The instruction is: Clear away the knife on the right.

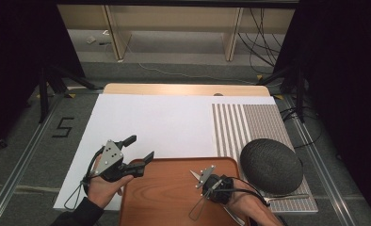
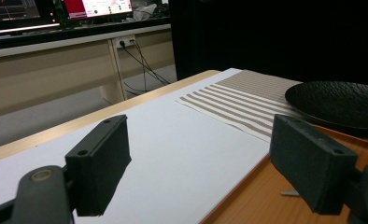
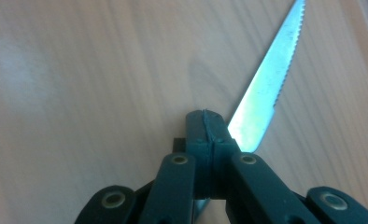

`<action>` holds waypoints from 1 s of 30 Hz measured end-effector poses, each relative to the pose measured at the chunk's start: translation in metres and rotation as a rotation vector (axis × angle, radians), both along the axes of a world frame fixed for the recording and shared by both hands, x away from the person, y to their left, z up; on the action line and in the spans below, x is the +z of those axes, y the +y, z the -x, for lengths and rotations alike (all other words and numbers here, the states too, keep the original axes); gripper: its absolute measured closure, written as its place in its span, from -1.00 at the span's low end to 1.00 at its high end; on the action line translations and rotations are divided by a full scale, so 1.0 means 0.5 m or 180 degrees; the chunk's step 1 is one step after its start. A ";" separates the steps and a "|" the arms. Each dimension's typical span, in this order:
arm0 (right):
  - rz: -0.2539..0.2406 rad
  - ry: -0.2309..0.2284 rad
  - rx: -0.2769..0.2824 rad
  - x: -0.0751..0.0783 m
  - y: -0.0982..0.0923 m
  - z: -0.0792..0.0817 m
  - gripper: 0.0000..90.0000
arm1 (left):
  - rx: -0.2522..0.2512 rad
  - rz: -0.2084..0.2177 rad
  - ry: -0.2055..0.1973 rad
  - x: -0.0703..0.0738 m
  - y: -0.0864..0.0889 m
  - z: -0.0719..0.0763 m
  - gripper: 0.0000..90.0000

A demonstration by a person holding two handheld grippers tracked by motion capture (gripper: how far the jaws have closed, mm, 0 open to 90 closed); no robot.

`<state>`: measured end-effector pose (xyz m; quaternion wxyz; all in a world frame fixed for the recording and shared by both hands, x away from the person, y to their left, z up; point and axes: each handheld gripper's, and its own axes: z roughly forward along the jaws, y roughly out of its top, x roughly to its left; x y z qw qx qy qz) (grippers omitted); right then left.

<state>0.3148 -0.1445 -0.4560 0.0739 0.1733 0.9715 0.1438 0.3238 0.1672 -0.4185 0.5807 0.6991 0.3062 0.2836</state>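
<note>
1. The left hand-held gripper point(image 1: 139, 148) is held over the left edge of the tray point(image 1: 174, 188), near the tray's far-left corner, with its jaws spread wide and nothing between them.
2. In the left gripper view the two pads point(image 2: 100, 163) stand well apart; between them lie the white sheet point(image 2: 173, 154) and the tray's rim.
3. The right hand-held gripper point(image 3: 205, 135) is clenched on a knife point(image 3: 266, 88); its jaws meet, and the blade comes out just beside the tips and runs up to the right.
4. The knife has a saw-toothed edge along its right side and lies low over the tray's wood; whether it touches the wood I cannot tell.
5. In the high view the right hand-held gripper is over the right half of the tray, the person's hand point(image 1: 249, 207) behind it, with the knife tip point(image 1: 193, 173) poking out toward the tray's middle.
6. A black plate point(image 1: 270, 165) sits just right of the tray on a striped mat point(image 1: 235, 122).
7. The tray, the sheet and the mat all lie on the surface point(image 1: 183, 89), whose wooden far edge shows beyond the sheet.
</note>
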 end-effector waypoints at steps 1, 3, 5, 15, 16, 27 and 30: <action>0.0000 0.0000 0.0000 0.000 0.000 0.000 1.00 | 0.0000 0.0000 0.0000 0.000 0.000 0.000 -0.56; 0.0010 0.0031 -0.0047 0.001 -0.008 -0.004 1.00 | 0.0001 0.0001 0.0005 0.000 0.000 0.000 -0.56; 0.0026 0.0046 -0.0091 0.002 -0.015 -0.007 1.00 | 0.0000 -0.0002 0.0008 -0.001 0.000 0.000 -0.56; 0.0141 0.0094 -0.0350 0.006 -0.054 -0.022 1.00 | -0.0004 -0.0001 0.0003 0.000 -0.001 0.000 -0.56; 0.0143 0.0143 -0.0389 0.007 -0.058 -0.023 1.00 | -0.0006 -0.0002 -0.0001 0.000 -0.001 0.001 -0.56; 0.0206 0.0290 -0.0603 0.009 -0.082 -0.023 1.00 | -0.0009 -0.0001 -0.0008 0.001 0.000 0.002 -0.56; 0.0192 0.0334 -0.0626 0.010 -0.092 -0.022 1.00 | -0.0012 -0.0005 -0.0007 0.001 -0.001 0.001 -0.56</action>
